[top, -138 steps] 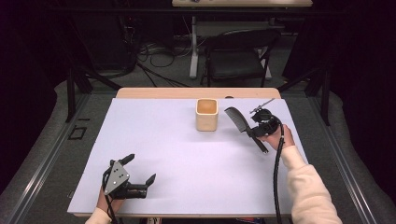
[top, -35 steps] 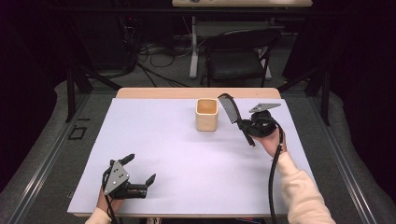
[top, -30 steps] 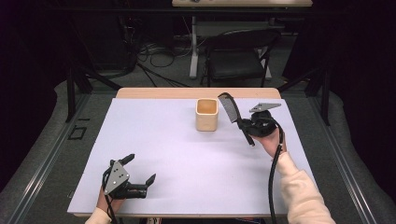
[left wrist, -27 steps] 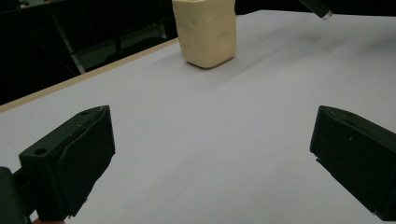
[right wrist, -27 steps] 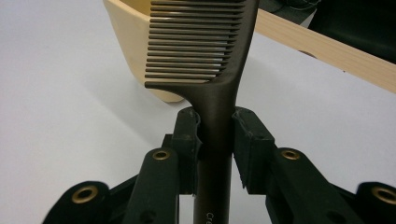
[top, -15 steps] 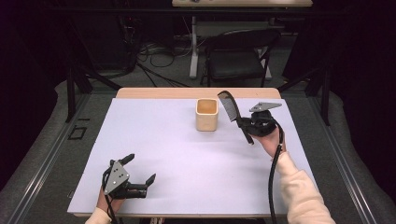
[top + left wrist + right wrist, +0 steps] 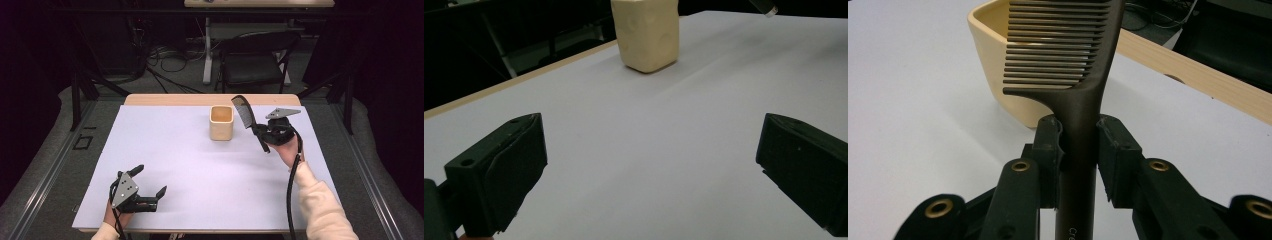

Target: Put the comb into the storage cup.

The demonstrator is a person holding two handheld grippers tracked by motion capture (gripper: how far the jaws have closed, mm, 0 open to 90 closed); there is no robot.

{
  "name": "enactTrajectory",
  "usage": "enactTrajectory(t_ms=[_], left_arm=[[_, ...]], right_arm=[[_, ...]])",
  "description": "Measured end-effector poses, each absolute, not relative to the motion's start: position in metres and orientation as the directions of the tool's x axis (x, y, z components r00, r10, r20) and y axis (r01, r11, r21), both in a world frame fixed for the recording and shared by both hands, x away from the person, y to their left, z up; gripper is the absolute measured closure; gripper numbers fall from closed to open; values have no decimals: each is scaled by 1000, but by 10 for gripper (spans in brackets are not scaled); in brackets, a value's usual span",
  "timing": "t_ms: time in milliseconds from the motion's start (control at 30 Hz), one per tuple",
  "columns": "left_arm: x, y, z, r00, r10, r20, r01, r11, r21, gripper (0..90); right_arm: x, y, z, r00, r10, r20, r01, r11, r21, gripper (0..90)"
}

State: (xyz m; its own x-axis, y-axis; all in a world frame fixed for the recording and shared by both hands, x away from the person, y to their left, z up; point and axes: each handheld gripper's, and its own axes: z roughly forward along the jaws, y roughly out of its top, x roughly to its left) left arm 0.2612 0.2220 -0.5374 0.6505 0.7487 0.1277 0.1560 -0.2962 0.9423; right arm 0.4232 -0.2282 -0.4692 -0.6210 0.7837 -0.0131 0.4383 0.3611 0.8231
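So the dark brown plastic comb [image 7: 1083, 75] is pinched by its handle in the right hand-held gripper [image 7: 1079, 145], teeth end sticking up, just right of the square cream plastic cup [image 7: 221, 122] on the white surface [image 7: 200, 170]. The left hand-held gripper [image 7: 150, 186] sits wide open with nothing in it near the front edge. The right gripper view shows the teeth right in front of the cup's rim; the high view shows the comb tilted.

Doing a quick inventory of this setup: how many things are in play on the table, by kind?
Combs: 1, the dark comb, clamped by its handle in the right gripper.
Cups: 1, the cream cup on the table.
Grippers: 2, counting the open left gripper.
Total: 4
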Motion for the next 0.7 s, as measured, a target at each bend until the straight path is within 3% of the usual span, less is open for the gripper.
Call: enactTrajectory(t_ms=[700], left_arm=[[262, 222, -538, 655, 745, 129, 155, -299, 941, 1]], right_arm=[[426, -216, -450, -632, 772, -64, 370, 374, 850, 717]])
